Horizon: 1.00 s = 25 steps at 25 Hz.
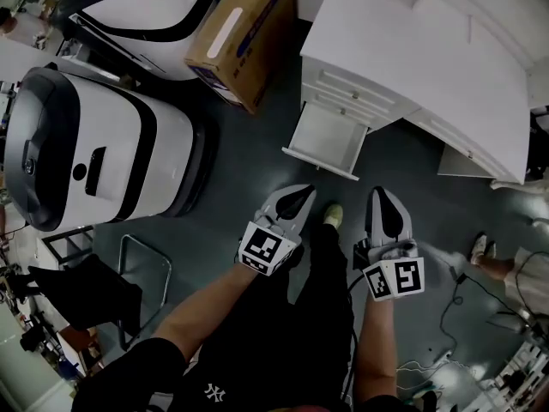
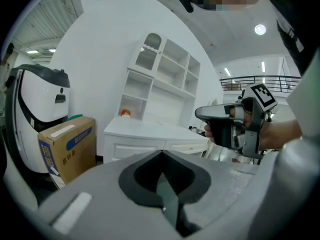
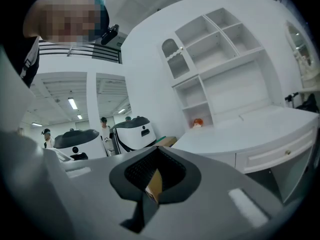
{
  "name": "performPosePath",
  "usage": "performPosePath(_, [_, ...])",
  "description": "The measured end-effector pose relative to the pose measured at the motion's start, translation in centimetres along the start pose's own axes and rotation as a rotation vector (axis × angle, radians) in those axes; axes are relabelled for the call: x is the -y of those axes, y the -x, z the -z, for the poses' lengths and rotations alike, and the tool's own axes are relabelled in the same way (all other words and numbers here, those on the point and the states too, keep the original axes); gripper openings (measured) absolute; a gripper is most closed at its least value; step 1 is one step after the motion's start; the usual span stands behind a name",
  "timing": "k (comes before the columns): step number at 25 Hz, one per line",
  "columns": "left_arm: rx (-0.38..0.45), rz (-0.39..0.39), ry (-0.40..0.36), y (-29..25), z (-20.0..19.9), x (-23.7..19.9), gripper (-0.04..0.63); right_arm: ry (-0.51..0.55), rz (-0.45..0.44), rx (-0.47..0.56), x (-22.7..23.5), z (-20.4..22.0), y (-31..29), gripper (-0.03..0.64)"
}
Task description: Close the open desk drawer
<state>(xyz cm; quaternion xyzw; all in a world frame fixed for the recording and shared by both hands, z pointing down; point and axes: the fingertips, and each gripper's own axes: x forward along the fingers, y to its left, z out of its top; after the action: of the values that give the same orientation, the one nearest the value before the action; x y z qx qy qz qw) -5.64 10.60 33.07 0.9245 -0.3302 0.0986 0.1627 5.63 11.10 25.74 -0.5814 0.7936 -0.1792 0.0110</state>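
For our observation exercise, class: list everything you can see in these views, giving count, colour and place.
desk: one, white, upper right of the head view
drawer: one, white, pulled open at the desk's front
shelf unit: one, white, standing on the desk
cardboard box: one, brown, on the floor left of the desk
rounded machines: two, white and black, on the floor at left
cables: several, dark, floor at lower right
left gripper: one, grey, jaws together, empty, short of the drawer
right gripper: one, grey, jaws together, empty, beside the left one
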Motion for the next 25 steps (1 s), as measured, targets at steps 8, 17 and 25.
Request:
performPosePath(8, [-0.08, -0.032, 0.058, -6.2, 9.8, -3.2, 0.0, -0.133, 0.058, 0.017, 5.6, 7.5, -5.1, 0.02])
performPosePath(17, [-0.163, -0.048, 0.093, -13.1, 24.0, -7.4, 0.0, -0.101, 0.03, -0.018, 10.6, 17.9, -10.5, 0.02])
performPosePath(25, [-0.223, -0.064, 0.076, -17.1, 34.0, -10.8, 0.0, -0.059, -0.03, -0.051, 13.0, 23.8, -13.4, 0.02])
